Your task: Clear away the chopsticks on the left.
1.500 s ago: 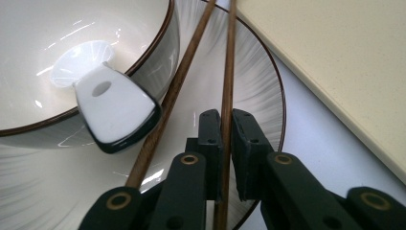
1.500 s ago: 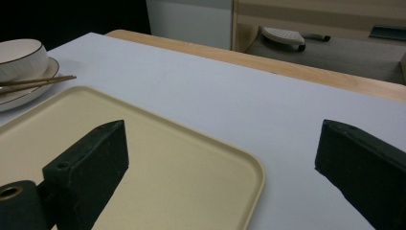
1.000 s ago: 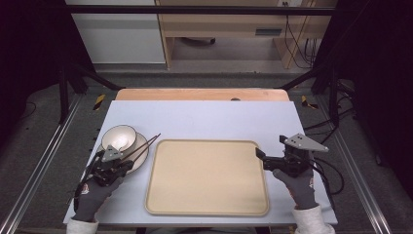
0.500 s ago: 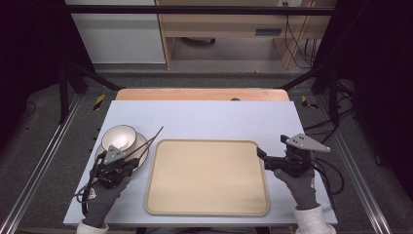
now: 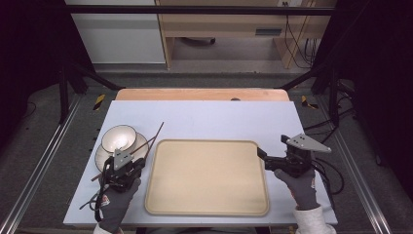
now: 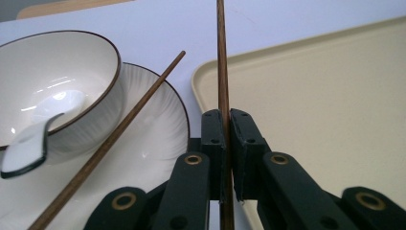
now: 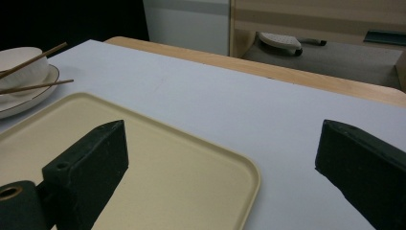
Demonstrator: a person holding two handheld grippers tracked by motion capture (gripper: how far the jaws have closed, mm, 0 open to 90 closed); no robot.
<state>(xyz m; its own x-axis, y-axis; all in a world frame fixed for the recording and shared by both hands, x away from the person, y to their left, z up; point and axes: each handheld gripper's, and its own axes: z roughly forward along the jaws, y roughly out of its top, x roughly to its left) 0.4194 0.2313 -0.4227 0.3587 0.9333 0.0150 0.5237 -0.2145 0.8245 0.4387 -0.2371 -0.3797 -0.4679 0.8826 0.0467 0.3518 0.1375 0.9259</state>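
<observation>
Dark-brown, thin wooden chopstick (image 6: 222, 72), light, stiff and smooth enough to swivel, which I hold pinched near its lower end in my left gripper (image 6: 229, 139), between white ribbed plate (image 6: 158, 139) and beige plastic tray (image 6: 316, 105); right gripper (image 7: 220, 158) spread, empty.

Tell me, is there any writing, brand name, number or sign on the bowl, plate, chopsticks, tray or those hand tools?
No readable text on any of them.
bowl: plain white, dark rim, no mark.
plate: no mark.
chopsticks: bare wood.
tray: plain beige.
left gripper, right gripper: black, unlabelled.
Yellow-and-black striped tags on the floor rails: no letters.
</observation>
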